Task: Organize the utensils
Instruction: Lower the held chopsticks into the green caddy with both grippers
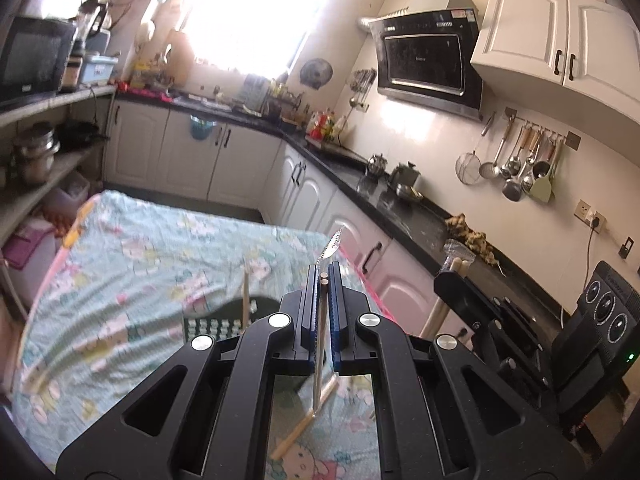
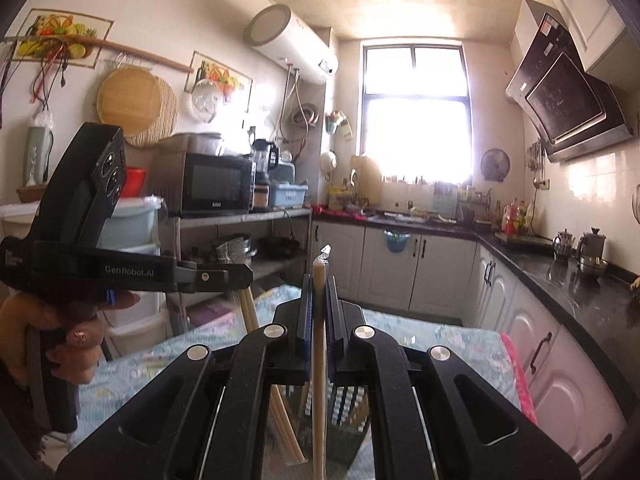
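My left gripper (image 1: 324,280) is shut on a pair of chopsticks in a clear plastic sleeve (image 1: 322,336), held upright above the table; the sleeve's torn top sticks up past the fingertips. My right gripper (image 2: 319,280) is shut on another sleeved pair of wooden chopsticks (image 2: 319,380), also upright. A dark slotted utensil basket (image 1: 218,324) stands on the table below, with one chopstick (image 1: 245,300) standing in it; it also shows in the right wrist view (image 2: 344,420). The right gripper appears at the right of the left wrist view (image 1: 460,276), the left gripper at the left of the right wrist view (image 2: 224,276).
The table wears a light green flowered cloth (image 1: 152,248). Loose chopsticks (image 1: 304,428) lie on it. A black counter (image 1: 400,208) with white cabinets runs along the right, kettles (image 2: 576,248) on it. A shelf with a microwave (image 2: 216,184) stands at the left.
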Action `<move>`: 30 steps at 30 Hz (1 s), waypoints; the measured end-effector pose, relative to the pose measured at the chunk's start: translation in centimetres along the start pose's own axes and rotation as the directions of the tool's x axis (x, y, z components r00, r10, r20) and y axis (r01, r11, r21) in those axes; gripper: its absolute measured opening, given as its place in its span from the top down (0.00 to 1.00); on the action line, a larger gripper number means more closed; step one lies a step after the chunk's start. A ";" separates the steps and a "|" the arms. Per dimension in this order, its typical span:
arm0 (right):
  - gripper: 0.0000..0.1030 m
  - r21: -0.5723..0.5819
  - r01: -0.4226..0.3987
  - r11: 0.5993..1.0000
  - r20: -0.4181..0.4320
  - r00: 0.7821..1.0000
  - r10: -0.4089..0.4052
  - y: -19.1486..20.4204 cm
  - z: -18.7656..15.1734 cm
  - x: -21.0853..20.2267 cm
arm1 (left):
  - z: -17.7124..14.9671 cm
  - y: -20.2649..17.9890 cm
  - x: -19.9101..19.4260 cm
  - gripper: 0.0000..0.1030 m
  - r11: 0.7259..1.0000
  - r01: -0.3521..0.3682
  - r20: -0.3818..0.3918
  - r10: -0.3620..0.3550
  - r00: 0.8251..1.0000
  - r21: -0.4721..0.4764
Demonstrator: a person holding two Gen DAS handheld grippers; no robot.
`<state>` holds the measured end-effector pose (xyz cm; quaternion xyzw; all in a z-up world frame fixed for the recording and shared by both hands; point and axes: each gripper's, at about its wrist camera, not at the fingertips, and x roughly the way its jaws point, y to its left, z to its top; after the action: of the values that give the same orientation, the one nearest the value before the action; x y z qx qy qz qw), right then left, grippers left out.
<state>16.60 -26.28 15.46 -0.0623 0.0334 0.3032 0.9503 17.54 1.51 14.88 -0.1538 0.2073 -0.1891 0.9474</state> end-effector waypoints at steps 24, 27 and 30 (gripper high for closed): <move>0.95 0.032 -0.024 0.999 0.197 0.980 0.017 -2.3 4.6 4.7 | 3.2 1.3 2.1 0.98 0.991 -0.131 0.110 0.126 0.986 0.035; 0.95 0.045 -0.013 0.999 0.189 0.982 0.004 -2.7 4.0 5.3 | 2.8 1.5 2.5 0.98 0.990 -0.137 0.106 0.132 0.985 0.037; 0.95 0.059 -0.003 0.998 0.178 0.984 -0.008 -2.9 3.2 6.0 | 2.4 1.6 3.0 0.98 0.989 -0.141 0.103 0.137 0.985 0.035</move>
<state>23.23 -24.74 18.33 -0.0068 -0.0430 0.3054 0.9512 21.63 2.20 15.39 -0.1281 0.1658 -0.1188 0.9706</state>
